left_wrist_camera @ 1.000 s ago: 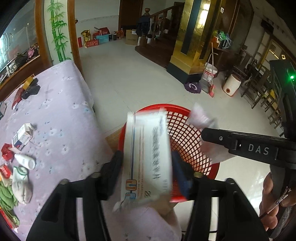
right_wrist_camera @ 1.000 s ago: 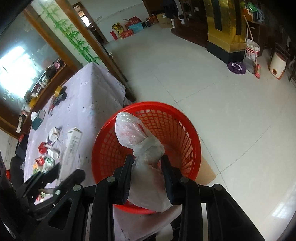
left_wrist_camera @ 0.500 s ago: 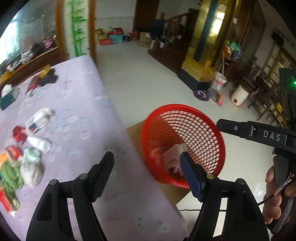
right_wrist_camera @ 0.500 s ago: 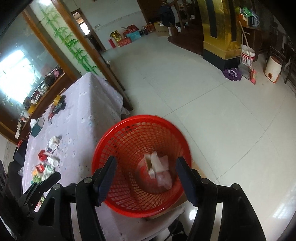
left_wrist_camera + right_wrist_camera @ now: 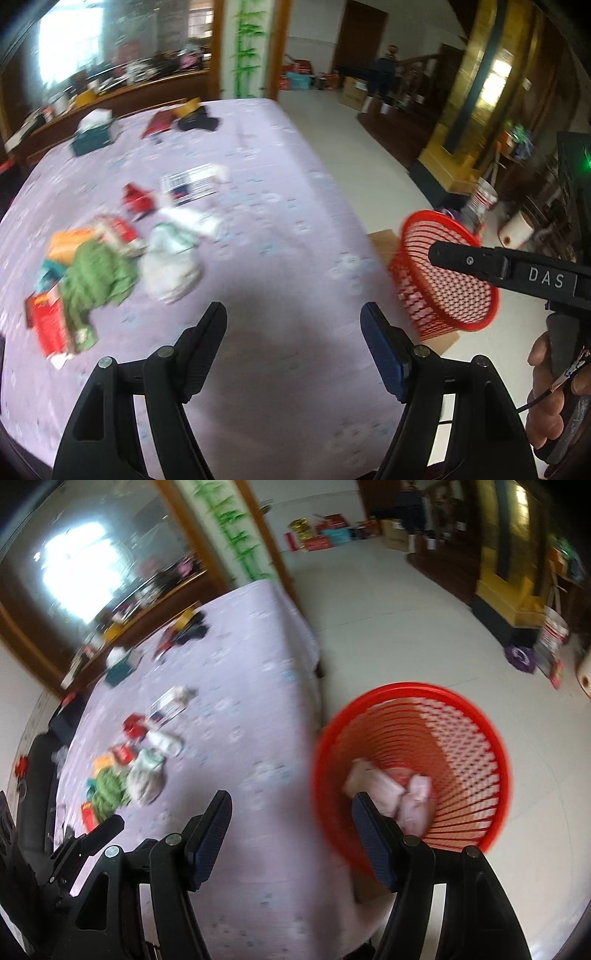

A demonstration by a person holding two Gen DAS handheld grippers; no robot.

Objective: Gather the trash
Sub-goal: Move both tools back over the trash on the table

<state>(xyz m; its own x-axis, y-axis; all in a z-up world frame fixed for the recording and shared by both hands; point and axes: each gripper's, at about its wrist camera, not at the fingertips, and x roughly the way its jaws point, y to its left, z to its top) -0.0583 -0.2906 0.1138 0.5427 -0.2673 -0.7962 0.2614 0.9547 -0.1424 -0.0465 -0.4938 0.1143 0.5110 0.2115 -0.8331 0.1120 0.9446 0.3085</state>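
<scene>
I'm in a lived-in home, in a big tiled hall. A table [image 5: 258,192] under a lilac flowered cloth stands by a wooden staircase [image 5: 417,92], with gift boxes [image 5: 325,535] along the far wall and a mop [image 5: 521,657] beside a bucket [image 5: 554,631].

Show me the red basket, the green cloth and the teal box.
red basket [image 5: 476,716], right wrist view, far rim.
green cloth [image 5: 98,275], left wrist view, its middle.
teal box [image 5: 90,142], left wrist view, front side.
</scene>
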